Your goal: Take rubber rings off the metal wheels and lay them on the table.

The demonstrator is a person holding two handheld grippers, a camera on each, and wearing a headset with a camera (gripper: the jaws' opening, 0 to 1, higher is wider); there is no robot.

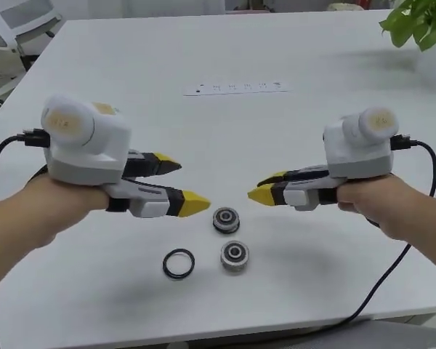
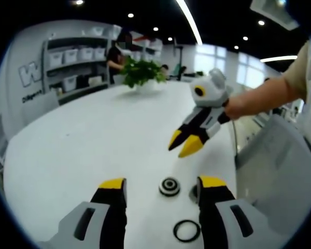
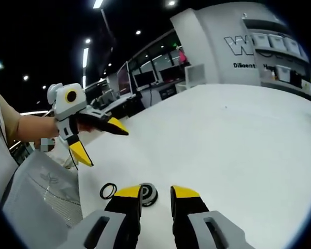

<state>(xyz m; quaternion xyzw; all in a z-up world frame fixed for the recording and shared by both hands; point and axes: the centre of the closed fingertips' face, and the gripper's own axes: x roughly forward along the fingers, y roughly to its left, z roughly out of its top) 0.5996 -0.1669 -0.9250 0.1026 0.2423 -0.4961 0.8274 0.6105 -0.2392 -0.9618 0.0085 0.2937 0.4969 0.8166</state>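
Note:
Two metal wheels lie near the white table's front edge. The farther wheel (image 1: 226, 219) has a dark rubber ring on it; the nearer wheel (image 1: 235, 256) looks bare metal. A loose black rubber ring (image 1: 178, 263) lies flat to its left. My left gripper (image 1: 185, 186) hovers left of the wheels, jaws wide open and empty. My right gripper (image 1: 261, 187) hovers to their right, jaws narrowly open and empty. The left gripper view has a wheel (image 2: 169, 186), the ring (image 2: 186, 231) and the right gripper (image 2: 182, 144). In the right gripper view a wheel (image 3: 147, 193) sits half hidden behind my jaws, beside the ring (image 3: 108, 190).
A flush socket strip (image 1: 236, 88) lies mid-table, a potted plant (image 1: 421, 22) at the far right corner, a chair (image 1: 22, 22) beyond the far left corner. Cables trail from both grippers over the front edge. Shelves and a person (image 2: 116, 54) stand beyond the table.

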